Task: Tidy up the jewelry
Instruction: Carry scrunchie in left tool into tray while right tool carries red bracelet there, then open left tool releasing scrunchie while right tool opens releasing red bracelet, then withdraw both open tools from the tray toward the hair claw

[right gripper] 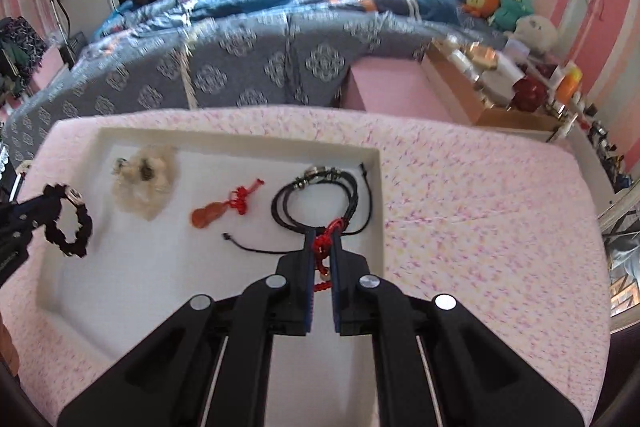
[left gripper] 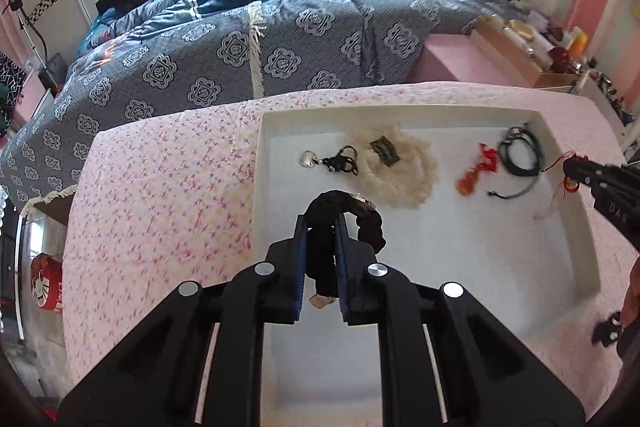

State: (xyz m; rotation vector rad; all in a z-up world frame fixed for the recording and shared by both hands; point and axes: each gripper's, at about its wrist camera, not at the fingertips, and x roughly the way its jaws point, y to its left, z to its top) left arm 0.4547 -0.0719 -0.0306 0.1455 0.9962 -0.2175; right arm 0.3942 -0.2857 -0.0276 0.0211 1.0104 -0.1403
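Care is needed: black scrunchie (left gripper: 362,223) is clamped by left gripper (left gripper: 322,223), red cord (right gripper: 326,241) by right gripper (right gripper: 323,239); each should be lowered onto bare tray (left gripper: 460,267) floor at lower frame.

The only legible lettering is "DAS" in pale capitals on the black body of the right gripper (left gripper: 576,169), seen in the left wrist view to the right of the left jaws. A small dark tag (left gripper: 385,151) on the cream fluffy scrunchie (left gripper: 394,167), beyond those jaws, carries print too small to read.
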